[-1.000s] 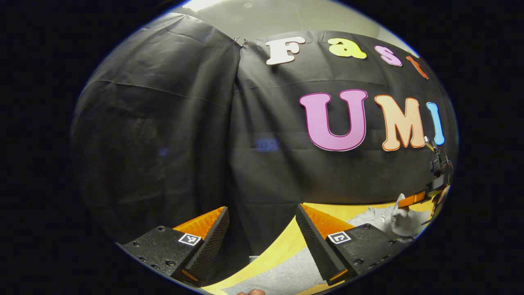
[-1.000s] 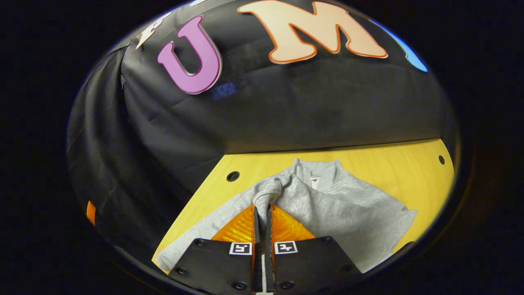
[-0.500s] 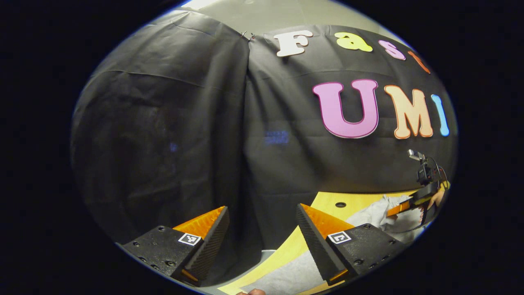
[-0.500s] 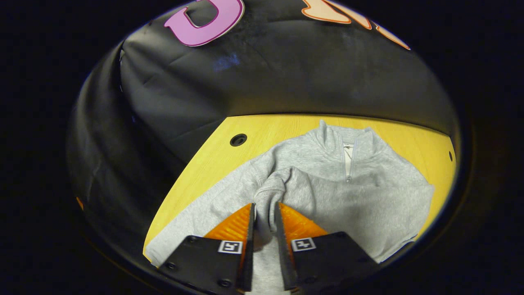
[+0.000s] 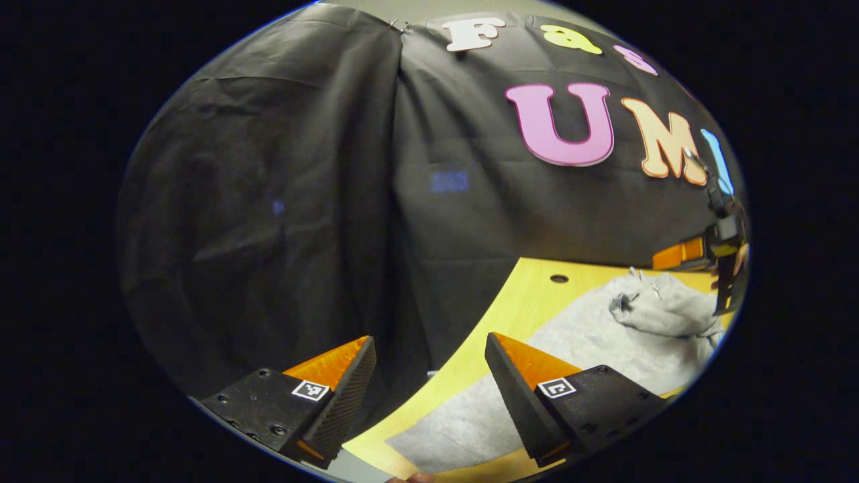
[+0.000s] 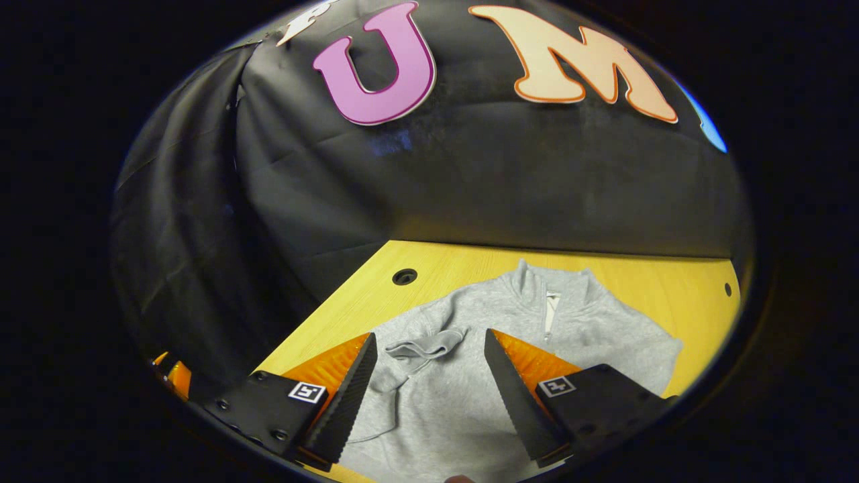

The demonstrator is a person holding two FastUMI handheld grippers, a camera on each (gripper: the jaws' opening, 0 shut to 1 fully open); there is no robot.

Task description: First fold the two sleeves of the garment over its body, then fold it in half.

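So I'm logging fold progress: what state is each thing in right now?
Left gripper: open, empty, raised near the table's edge.
Right gripper: open, empty, above the garment.
Sleeve: released, lying bunched on the garment's body.
Garment: spread on the table, not yet folded in half.

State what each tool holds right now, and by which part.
Nothing. Right tool is open above the sweatshirt's folded sleeve cuff; left tool is open too.
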